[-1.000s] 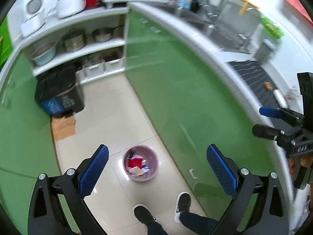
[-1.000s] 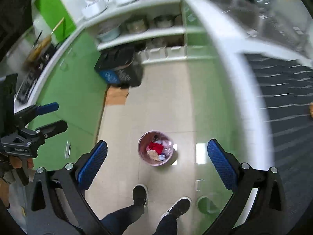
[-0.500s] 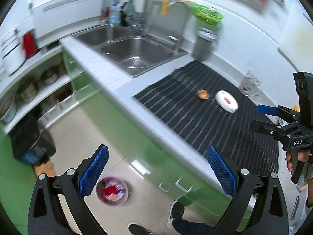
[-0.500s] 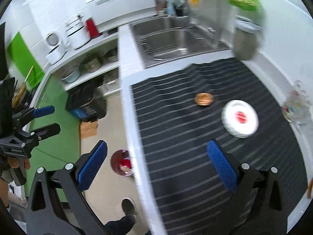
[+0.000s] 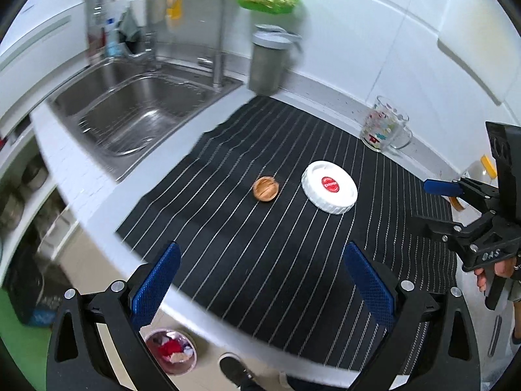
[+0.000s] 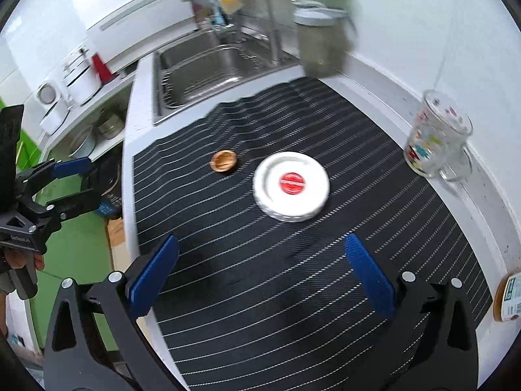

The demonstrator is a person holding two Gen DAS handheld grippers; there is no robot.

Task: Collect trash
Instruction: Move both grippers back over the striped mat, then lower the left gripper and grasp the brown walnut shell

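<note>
Both the left gripper (image 5: 262, 283) and the right gripper (image 6: 260, 275) were held spread wide, grasping nothing. The white lid (image 6: 291, 185) near the striped mat's (image 6: 325, 293) middle, probably trash, was best straddled squarely before closing.

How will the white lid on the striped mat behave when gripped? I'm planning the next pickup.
The white lid lies flat and low on the striped mat, so the fingers probably must catch its thin rim. It looks like stiff, light plastic, so it likely won't flex. Its smooth edge might slip or skid across the mat.
</note>
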